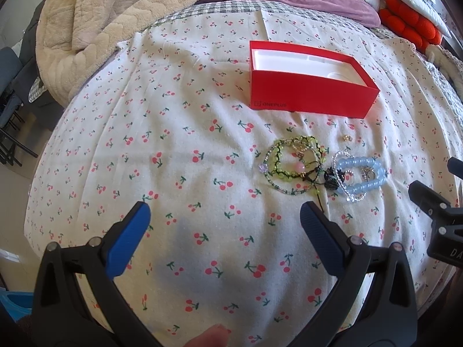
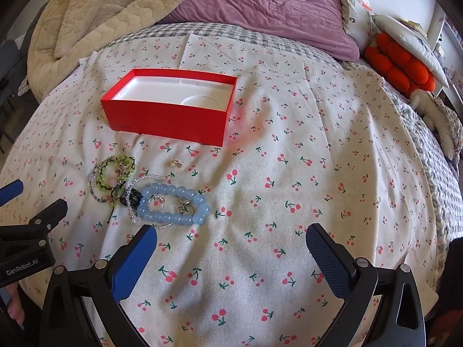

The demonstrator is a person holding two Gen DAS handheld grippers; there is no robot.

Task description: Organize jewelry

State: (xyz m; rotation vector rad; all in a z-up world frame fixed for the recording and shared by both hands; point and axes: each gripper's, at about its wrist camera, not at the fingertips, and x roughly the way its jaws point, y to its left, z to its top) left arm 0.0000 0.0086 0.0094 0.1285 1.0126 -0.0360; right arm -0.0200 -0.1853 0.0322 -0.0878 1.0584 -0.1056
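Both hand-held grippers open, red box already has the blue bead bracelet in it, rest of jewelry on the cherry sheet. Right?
Not quite. The red box is empty: the right wrist view shows only its white insert. The blue bead bracelet lies on the cherry sheet with the green bracelet and the other pieces. Both the left hand-held gripper and the right hand-held gripper are open.

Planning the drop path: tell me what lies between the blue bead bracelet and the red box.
Right wrist view: only a small gold piece on cherry-print sheet between blue bead bracelet and red box.
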